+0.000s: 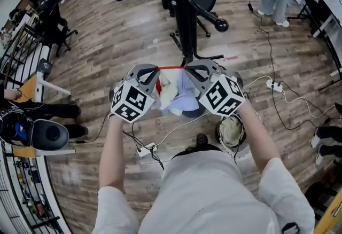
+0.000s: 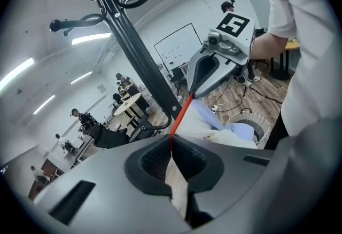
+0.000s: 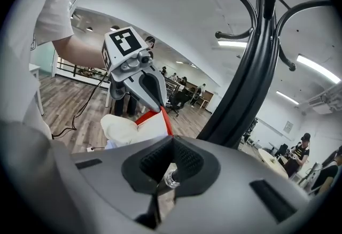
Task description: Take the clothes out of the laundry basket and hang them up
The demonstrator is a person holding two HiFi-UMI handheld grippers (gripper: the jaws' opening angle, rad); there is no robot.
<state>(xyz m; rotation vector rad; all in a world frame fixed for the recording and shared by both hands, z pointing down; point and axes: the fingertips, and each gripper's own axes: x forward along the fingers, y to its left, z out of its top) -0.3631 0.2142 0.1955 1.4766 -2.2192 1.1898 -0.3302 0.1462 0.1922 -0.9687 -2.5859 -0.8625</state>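
Person's white shirt (image 1: 203, 195) is closest, with both bare forearms stretched forward. Left gripper (image 1: 153, 71) and right gripper (image 1: 189, 70) are each clamped on the red edge band (image 1: 171, 68) of a cream and pale blue garment (image 1: 180, 98). The band is pulled straight between them in front of the black metal coat stand (image 1: 184, 14). A round white laundry basket (image 1: 218, 132) stands on the floor under the right forearm.

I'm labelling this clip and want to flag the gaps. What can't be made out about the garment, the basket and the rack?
- Garment: head view, bunched between the left gripper and right gripper; its kind is unclear.
- Laundry basket: head view, the right forearm covers part; contents unclear.
- Coat rack: head view, top cut off by the upper edge.
- Silver piece at the right gripper's jaws: right gripper view, too small to name.
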